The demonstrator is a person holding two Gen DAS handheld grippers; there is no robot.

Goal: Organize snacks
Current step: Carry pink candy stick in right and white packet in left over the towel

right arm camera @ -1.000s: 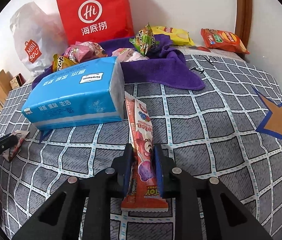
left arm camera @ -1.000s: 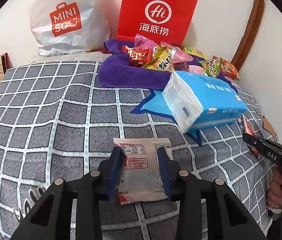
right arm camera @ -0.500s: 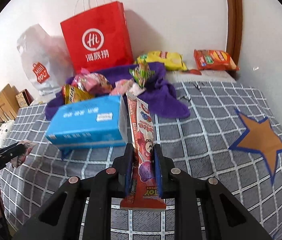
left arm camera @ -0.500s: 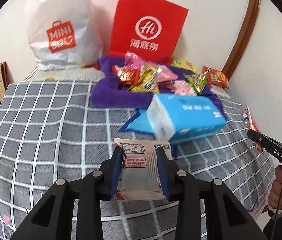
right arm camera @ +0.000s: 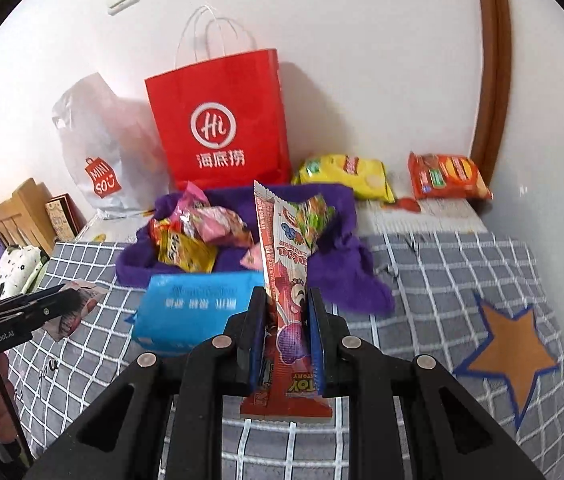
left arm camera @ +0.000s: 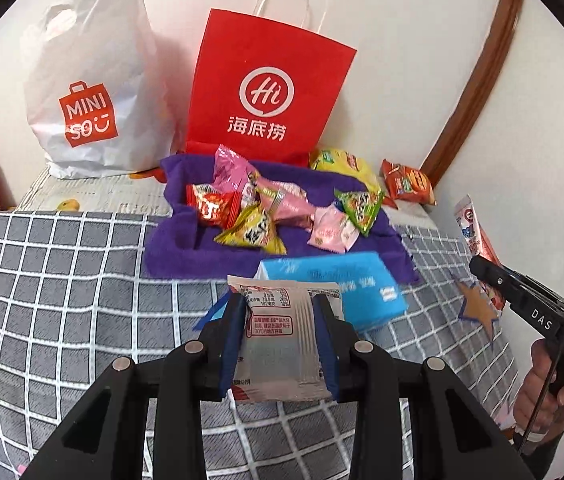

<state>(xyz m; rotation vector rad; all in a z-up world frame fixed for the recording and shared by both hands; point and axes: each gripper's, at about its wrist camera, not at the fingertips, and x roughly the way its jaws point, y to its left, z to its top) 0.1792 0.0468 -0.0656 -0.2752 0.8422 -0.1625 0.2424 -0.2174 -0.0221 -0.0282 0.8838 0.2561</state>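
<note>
My left gripper (left arm camera: 282, 316) is shut on a flat silver-white snack packet (left arm camera: 282, 344), held in the air above the checked bedspread (left arm camera: 62, 292). The right gripper (right arm camera: 283, 312) is shut on a long red-and-pink snack stick packet (right arm camera: 282, 264), also off the bed. Each gripper shows at the edge of the other view: the right gripper (left arm camera: 489, 280) with its stick packet (left arm camera: 471, 228), the left gripper (right arm camera: 62, 300). Beyond both, a purple towel (left arm camera: 186, 248) bears a pile of small snack packets (left arm camera: 258, 208). A blue tissue pack (left arm camera: 361, 284) lies in front of the towel.
A red paper bag (left arm camera: 266, 92) and a white plastic bag (left arm camera: 94, 96) stand against the wall. A yellow chip bag (right arm camera: 345, 172) and an orange cracker pack (right arm camera: 445, 176) lie at the headboard end. A wooden post (right arm camera: 489, 60) rises at the right. An orange star patch (right arm camera: 513, 348) marks the bedspread.
Both grippers have risen from the bed with their packets, which lay on the bedspread before. The towel, tissue pack and bags now sit lower and farther away in both views.
</note>
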